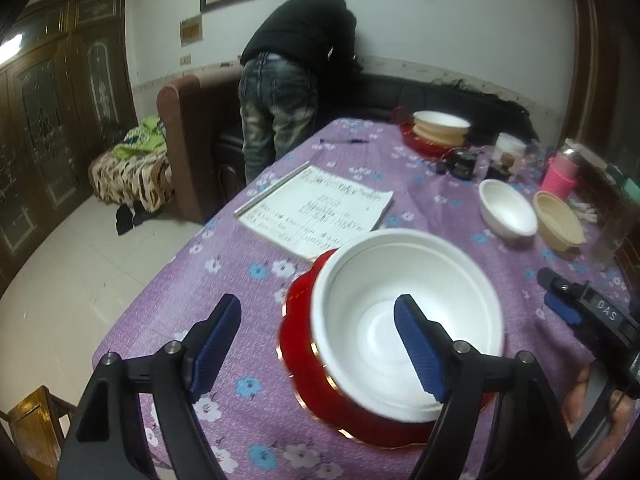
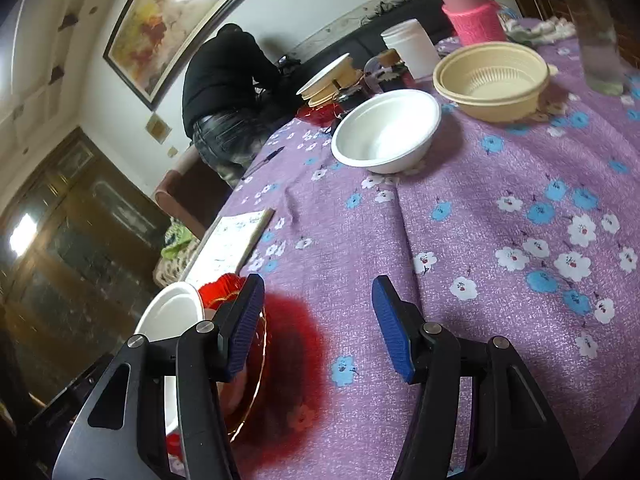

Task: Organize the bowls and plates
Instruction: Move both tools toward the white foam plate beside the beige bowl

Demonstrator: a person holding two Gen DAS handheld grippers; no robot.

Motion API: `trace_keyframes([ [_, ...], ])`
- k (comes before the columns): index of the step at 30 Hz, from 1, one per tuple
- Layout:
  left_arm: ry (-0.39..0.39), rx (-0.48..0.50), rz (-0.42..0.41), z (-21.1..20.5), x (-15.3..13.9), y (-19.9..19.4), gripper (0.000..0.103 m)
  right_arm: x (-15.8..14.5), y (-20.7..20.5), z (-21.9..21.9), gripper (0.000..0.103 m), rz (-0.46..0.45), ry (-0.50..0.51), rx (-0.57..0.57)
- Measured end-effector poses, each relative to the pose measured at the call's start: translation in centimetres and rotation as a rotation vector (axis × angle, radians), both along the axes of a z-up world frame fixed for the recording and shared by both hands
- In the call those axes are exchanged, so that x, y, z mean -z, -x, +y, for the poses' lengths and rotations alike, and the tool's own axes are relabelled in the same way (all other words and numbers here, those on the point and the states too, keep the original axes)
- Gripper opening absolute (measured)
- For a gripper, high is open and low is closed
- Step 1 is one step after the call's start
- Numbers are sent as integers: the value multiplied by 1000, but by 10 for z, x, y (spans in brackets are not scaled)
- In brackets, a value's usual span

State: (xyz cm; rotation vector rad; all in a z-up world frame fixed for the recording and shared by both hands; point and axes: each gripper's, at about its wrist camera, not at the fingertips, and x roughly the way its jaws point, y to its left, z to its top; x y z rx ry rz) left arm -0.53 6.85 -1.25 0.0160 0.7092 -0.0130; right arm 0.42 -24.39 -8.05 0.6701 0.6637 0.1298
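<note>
A large white bowl [image 1: 404, 320] sits in a red gold-rimmed plate [image 1: 304, 364] on the purple floral tablecloth. My left gripper [image 1: 320, 344] is open; its right finger stands over the bowl's inside and its left finger stands left of the plate. My right gripper [image 2: 316, 328] is open and empty above the cloth, beside the same red plate [image 2: 248, 380] and white bowl [image 2: 172, 312]. Farther off stand a small white bowl [image 2: 384, 132], also in the left wrist view [image 1: 508, 208], and a beige bowl [image 2: 492, 76], also in the left wrist view [image 1: 560, 220].
A stack of beige and white bowls on a red plate [image 1: 436, 128] stands at the far end. A sheet of paper [image 1: 316, 212], a pen [image 1: 344, 141], a pink bottle [image 2: 472, 12], a white tub [image 2: 412, 46] and a glass [image 2: 596, 40] lie on the table. A person [image 1: 288, 80] bends over the sofa.
</note>
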Motion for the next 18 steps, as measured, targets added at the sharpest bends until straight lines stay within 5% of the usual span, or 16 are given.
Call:
trace_keyframes([
  [18,-106,98,11,-59,4,2,79,7,-1,-8,57,18,-64,-15],
])
